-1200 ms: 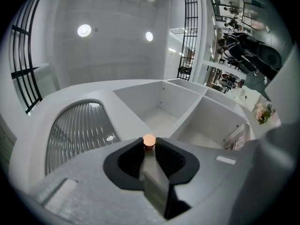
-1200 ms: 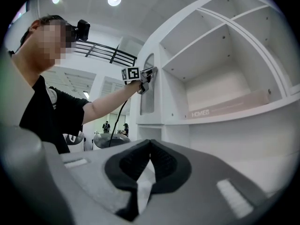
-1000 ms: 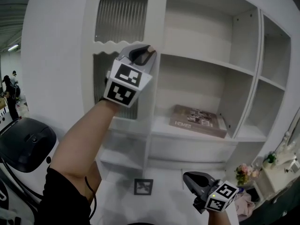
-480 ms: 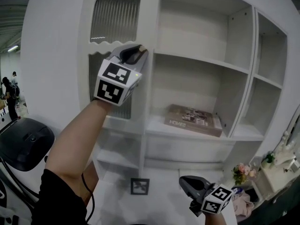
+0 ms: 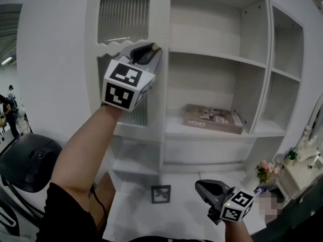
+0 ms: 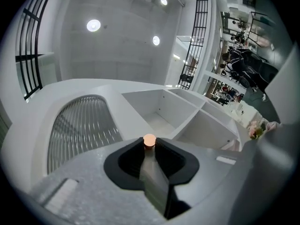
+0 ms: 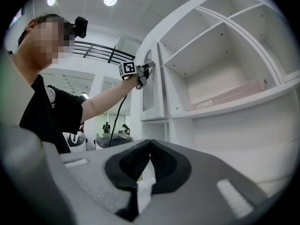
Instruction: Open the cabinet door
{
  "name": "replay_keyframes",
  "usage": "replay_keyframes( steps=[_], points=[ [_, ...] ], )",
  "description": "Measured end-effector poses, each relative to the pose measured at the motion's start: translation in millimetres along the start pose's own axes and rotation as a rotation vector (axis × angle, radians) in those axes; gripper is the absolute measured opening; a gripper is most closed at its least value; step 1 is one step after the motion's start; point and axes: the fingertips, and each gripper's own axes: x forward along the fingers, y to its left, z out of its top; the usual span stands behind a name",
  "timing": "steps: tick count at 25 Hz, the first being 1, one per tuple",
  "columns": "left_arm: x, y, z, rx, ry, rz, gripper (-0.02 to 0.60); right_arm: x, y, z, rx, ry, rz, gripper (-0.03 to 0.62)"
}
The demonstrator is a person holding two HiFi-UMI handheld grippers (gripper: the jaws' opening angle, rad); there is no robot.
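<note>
The white cabinet door (image 5: 126, 29) has an arched ribbed-glass pane and stands swung out from the shelving. My left gripper (image 5: 150, 49) is raised to the door's free edge and is shut on its small copper-coloured knob (image 6: 149, 140). In the left gripper view the knob sits pinched between the dark pads (image 6: 166, 159), with the ribbed pane (image 6: 82, 128) to the left. The right gripper view shows the door (image 7: 151, 86) and the left gripper (image 7: 145, 70) from the side. My right gripper (image 5: 203, 186) hangs low at the front right, shut with nothing in it (image 7: 150, 142).
A flat book (image 5: 213, 119) lies on a middle shelf. A small framed picture (image 5: 161, 194) stands low in front of the cabinet. A black chair (image 5: 28, 160) is at the left. Flowers (image 5: 264, 170) and a small white table (image 5: 303, 166) are at the right.
My left gripper, still on the knob, has shifted slightly left and up in the view, and the door edge has gone with it. The right gripper has drifted a little.
</note>
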Motion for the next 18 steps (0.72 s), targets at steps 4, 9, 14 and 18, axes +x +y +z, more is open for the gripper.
replay_keyframes(
  steps=[4,9,14,18],
  points=[
    [-13,0,8,-0.031,-0.025,-0.026,0.074,11,24,3,-0.010,-0.015,-0.004,0.002],
    [-29,2,19,-0.038,-0.044,-0.062,0.074,19,52,1,-0.008,-0.021,-0.024,0.000],
    [-43,4,28,-0.064,-0.075,-0.093,0.074,21,78,3,-0.011,-0.033,-0.062,0.000],
    [-54,8,31,-0.078,-0.093,-0.112,0.074,25,96,-3,-0.009,-0.020,-0.094,0.000]
  ],
)
